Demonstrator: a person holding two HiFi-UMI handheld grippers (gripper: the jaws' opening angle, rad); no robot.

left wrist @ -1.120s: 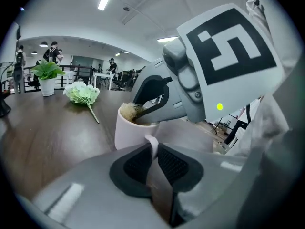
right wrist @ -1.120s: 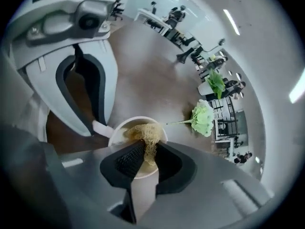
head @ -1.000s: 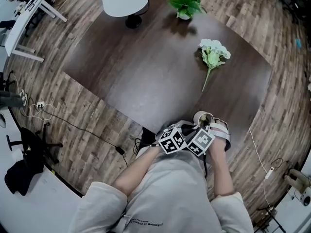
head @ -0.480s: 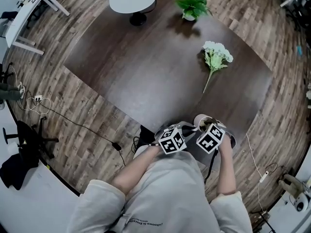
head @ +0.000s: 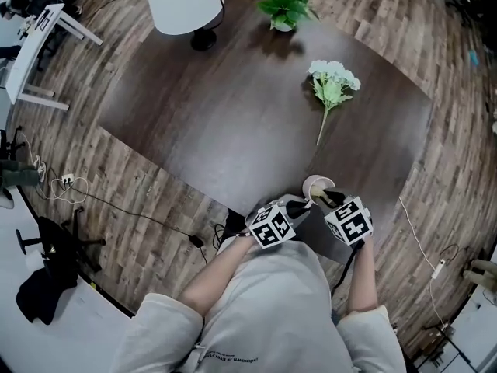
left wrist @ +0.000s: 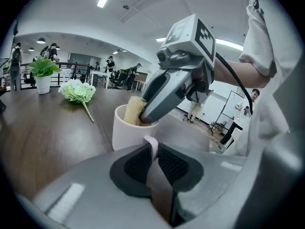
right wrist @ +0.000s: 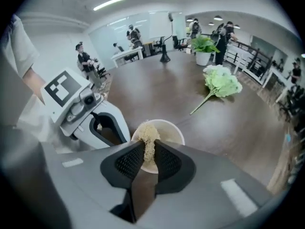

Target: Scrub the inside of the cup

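Note:
A white cup (head: pixel 315 186) stands at the near edge of the dark table (head: pixel 233 107). My left gripper (head: pixel 299 206) is shut on the cup's handle (left wrist: pixel 151 146), which shows pinched between its pads in the left gripper view. My right gripper (head: pixel 329 199) is shut on a tan fibrous scrubber (right wrist: pixel 148 138). The scrubber's tip dips into the cup's mouth (right wrist: pixel 167 129). From the left gripper view the cup (left wrist: pixel 127 130) sits just ahead, with the scrubber (left wrist: pixel 134 109) poking over its rim under the right gripper (left wrist: pixel 159 99). The cup's bottom is hidden.
A bunch of pale green flowers (head: pixel 329 82) lies on the table beyond the cup. A potted plant (head: pixel 280 7) and a white lamp (head: pixel 182 3) stand at the far edge. Cables (head: pixel 140 208) trail over the wood floor on the left. People stand in the background.
My right gripper has swung to the right beside the cup, the scrubber still in the cup's mouth. The left gripper keeps hold of the handle and has barely moved.

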